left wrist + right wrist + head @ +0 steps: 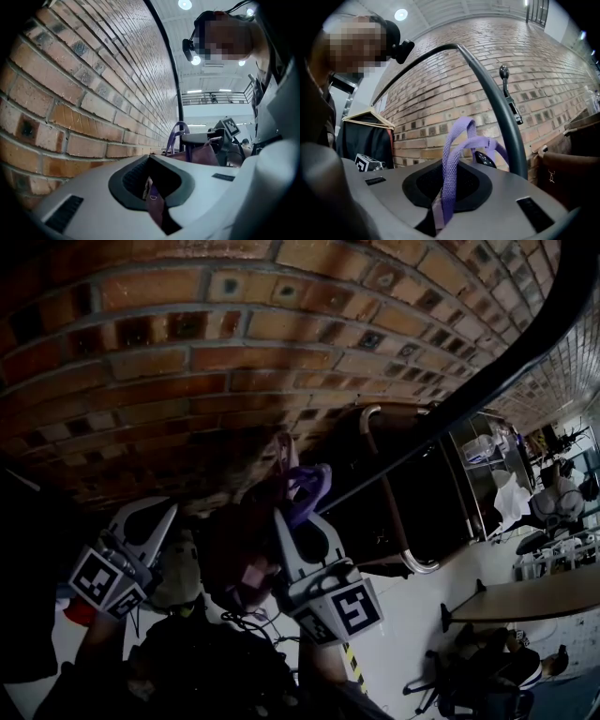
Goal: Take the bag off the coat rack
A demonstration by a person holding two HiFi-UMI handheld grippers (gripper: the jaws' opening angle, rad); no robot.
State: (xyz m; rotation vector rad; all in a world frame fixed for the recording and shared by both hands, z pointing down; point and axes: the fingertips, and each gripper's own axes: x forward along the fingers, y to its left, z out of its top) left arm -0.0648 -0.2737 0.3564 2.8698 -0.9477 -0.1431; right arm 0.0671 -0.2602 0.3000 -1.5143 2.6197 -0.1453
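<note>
The bag (236,563) is maroon cloth with purple straps (307,486) and hangs between my two grippers, in front of the brick wall. The right gripper (292,514) is shut on the purple straps (451,164), which loop up out of its jaws beside the coat rack's dark curved pole (502,110). A knobbed hook (505,75) juts from that pole above the straps. My left gripper (150,517) is shut on a fold of maroon bag fabric (155,208). From the left gripper view, the rest of the bag (199,153) is seen held by the right gripper.
The brick wall (187,343) stands close behind. A wooden hanger with a dark garment (365,123) hangs at the left. A chrome-framed rack (394,493), tables and office chairs (487,671) stand to the right on a pale floor.
</note>
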